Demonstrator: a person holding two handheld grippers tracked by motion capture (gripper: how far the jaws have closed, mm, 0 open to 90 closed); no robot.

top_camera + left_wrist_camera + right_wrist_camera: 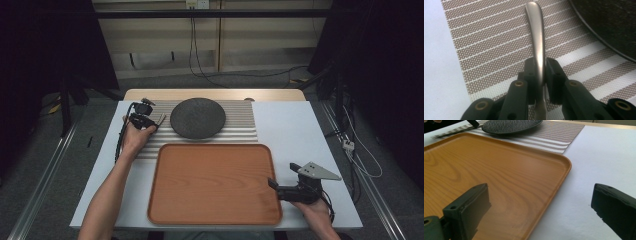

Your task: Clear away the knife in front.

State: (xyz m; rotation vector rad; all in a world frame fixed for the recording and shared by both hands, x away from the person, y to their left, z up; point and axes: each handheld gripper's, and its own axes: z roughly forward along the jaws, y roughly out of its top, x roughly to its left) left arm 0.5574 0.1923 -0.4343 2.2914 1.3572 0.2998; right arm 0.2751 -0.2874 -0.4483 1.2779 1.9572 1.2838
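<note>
My left gripper (150,121) (540,67) is shut on the handle of a metal utensil (537,37), whose end points away over the striped placemat (486,50) (240,122). Just right of it, a dark round plate (198,117) (609,22) rests on the same placemat. A bare wooden tray (215,185) (486,170) lies in front. My right gripper (283,175) (540,197) is open at the tray's right rim, with one jaw over the tray and the other over the white tabletop (599,160). Nothing is between its jaws.
The white tabletop (295,130) is bare to the right of the placemat and tray. Cables (350,145) hang off the table's right side. The placemat's left edge (456,62) borders the bare white surface.
</note>
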